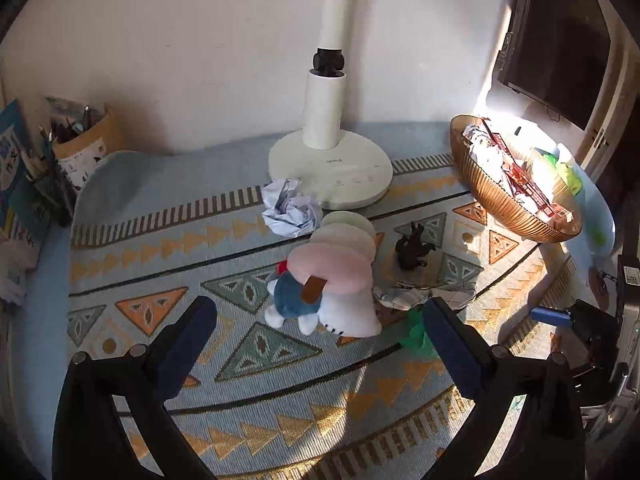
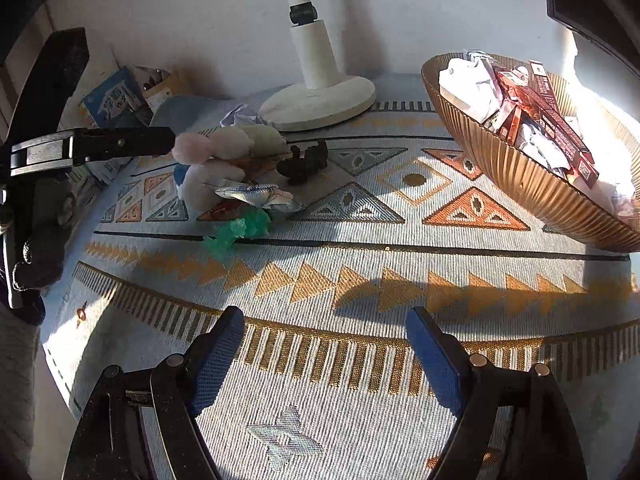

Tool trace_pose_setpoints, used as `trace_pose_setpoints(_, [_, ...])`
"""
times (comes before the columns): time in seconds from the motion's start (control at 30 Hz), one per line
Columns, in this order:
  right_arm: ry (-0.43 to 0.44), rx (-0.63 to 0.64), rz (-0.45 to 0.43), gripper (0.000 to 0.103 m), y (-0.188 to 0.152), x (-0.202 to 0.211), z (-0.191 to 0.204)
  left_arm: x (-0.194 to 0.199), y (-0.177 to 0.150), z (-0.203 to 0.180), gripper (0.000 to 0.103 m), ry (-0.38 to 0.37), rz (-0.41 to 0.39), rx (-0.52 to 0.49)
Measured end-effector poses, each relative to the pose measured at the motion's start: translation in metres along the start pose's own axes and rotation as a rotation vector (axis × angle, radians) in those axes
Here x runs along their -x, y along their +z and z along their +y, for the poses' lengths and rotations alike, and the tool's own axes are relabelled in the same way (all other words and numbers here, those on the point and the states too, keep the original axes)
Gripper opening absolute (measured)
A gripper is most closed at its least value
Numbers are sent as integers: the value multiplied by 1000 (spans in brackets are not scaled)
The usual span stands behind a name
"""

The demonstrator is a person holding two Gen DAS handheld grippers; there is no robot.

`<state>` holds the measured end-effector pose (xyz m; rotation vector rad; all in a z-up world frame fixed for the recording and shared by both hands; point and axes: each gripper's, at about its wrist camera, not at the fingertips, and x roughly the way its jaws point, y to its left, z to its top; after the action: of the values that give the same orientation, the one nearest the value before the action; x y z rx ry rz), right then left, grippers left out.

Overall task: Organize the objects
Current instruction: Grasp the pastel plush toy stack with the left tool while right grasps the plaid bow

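A plush toy [image 1: 332, 276] in white, pink and blue lies on the patterned mat [image 1: 280, 396], just beyond the tips of my left gripper [image 1: 318, 312], which is open and holds nothing. Around the toy lie a crumpled paper ball [image 1: 290, 208], a dark figurine [image 1: 412, 246], a flat printed packet [image 1: 424, 296] and a green crinkly piece [image 1: 416, 336]. An amber ribbed bowl [image 1: 492, 200] at the right holds red cartons and crumpled paper. My right gripper [image 2: 326, 320] hovers open over bare mat [image 2: 360, 272], well short of the bowl [image 2: 520, 176] and the toy [image 2: 216, 160].
A white lamp base [image 1: 332, 168] stands at the back by the wall. A pen holder [image 1: 80, 144] and books fill the back left corner. A dark screen [image 1: 560, 52] hangs at the upper right. One of the left gripper's fingers [image 2: 132, 142] reaches in from the left.
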<state>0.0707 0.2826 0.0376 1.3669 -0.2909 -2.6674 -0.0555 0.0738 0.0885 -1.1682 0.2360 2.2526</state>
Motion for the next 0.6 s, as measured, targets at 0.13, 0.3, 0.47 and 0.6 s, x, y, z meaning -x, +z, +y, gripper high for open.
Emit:
trace_pose_setpoints(0.13, [28,29,1,83,30,-6,16,-37,34,-5,102,-38,126,-45])
trace_pose_setpoints(0.3, [24,110,33,77,57,-40,39,-74,38,-19,98,-39,212,-142])
trace_pose_setpoints(0.47, [-24,156,23,36,66,-55,53,-88,37,-22,58,-79,222,-130])
trace_pose_setpoints(0.6, [-35,125,-35,24,61,-44,49,-82,35,-20,45,-43,180,-120])
